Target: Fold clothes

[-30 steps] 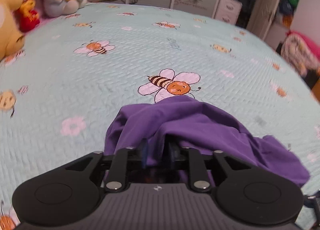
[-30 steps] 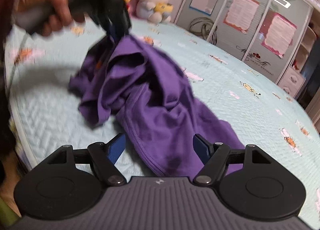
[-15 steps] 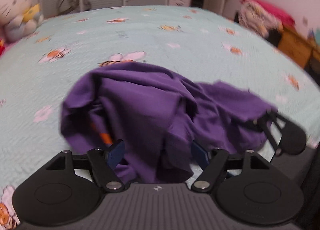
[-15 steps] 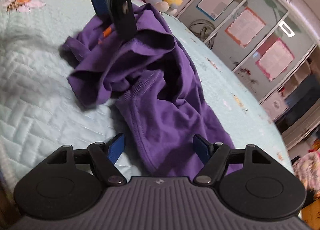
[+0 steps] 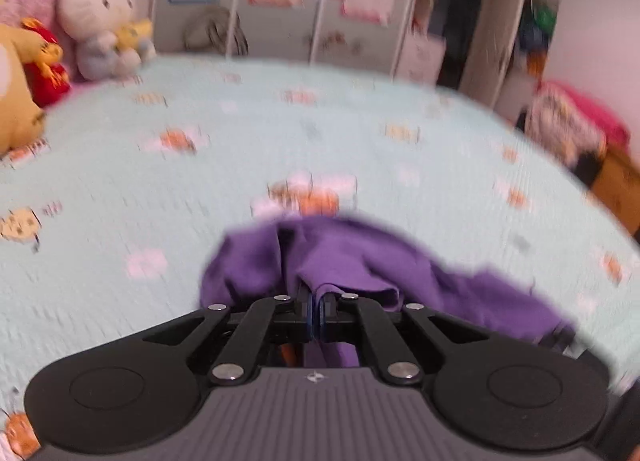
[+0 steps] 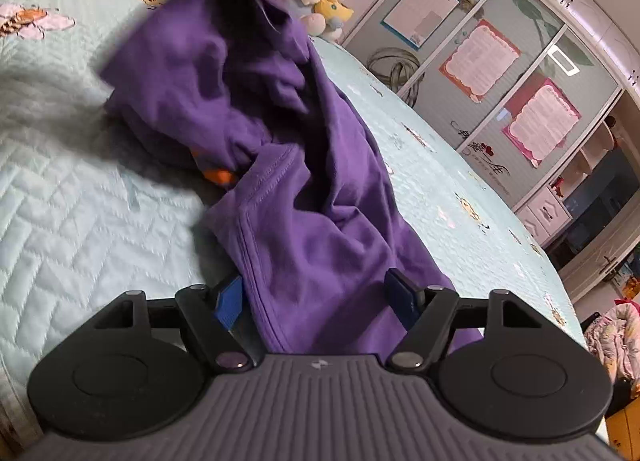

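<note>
On the bed (image 6: 100, 221), left gripper (image 5: 318, 315) apparently pinches purple garment (image 6: 320, 221).

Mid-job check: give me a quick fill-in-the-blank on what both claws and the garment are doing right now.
1. The left claw is shut on the ____ garment.
2. The right claw is closing, with a hemmed ____ of the garment between its pads.
3. The garment lies on a bedspread printed with ____.

Missing: purple; edge; bees
</note>
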Demonstrator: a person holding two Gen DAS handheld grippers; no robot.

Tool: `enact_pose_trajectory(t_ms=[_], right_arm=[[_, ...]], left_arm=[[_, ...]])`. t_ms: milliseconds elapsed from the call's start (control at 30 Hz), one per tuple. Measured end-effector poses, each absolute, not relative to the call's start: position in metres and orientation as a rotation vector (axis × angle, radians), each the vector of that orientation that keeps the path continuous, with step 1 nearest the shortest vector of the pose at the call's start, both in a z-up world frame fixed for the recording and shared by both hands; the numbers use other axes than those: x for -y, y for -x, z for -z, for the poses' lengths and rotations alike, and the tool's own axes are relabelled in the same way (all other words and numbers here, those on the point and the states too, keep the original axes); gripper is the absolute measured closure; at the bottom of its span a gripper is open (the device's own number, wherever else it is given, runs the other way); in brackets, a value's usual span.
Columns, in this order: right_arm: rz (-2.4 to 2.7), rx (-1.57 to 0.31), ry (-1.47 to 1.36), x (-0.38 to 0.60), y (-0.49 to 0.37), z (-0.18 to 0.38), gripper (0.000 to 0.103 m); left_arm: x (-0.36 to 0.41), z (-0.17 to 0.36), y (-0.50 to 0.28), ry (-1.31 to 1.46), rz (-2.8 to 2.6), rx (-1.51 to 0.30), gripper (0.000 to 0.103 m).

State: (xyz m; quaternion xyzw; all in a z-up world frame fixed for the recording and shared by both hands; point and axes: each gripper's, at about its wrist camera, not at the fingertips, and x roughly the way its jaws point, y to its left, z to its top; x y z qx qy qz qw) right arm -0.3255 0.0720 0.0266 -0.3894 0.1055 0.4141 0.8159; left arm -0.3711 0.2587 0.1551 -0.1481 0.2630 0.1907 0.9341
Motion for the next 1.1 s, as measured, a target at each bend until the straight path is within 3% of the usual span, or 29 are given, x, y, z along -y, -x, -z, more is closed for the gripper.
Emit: enact_pose_trajectory(t_ms=[167, 233, 267, 300, 767, 933, 1100], right_arm=[[-0.898, -0.222, 0.788, -0.078, 0.321, -0.037, 0.044], [-0.909, -0.227, 0.744, -0.076, 0.318, -0.045, 0.069], [-0.922, -0.239, 0.705, -0.072, 0.317, -0.051, 0.094], [-0.935, -0.253, 0.647, -0.068, 0.313, -0.059, 0.101], [-0.919, -0.277, -0.112, 0.043, 0.249, -0.174, 0.101], [-0.906, -0.304, -0.26, 0.071, 0.229, -0.181, 0.101], [-0.829, -0.418, -0.274, 0.063, 0.202, -0.153, 0.101]], left_arm=[[-0.278, -0.2, 0.398, 0.333, -0.44, -0.387, 0.102], [-0.285, -0.207, 0.401, 0.338, -0.462, -0.374, 0.102], [-0.288, -0.207, 0.4, 0.34, -0.469, -0.373, 0.102], [-0.29, -0.205, 0.4, 0.346, -0.475, -0.376, 0.102], [-0.311, -0.199, 0.427, 0.42, -0.528, -0.396, 0.102], [-0.32, -0.196, 0.419, 0.426, -0.545, -0.421, 0.101], [-0.342, -0.154, 0.378, 0.38, -0.624, -0.651, 0.096]])
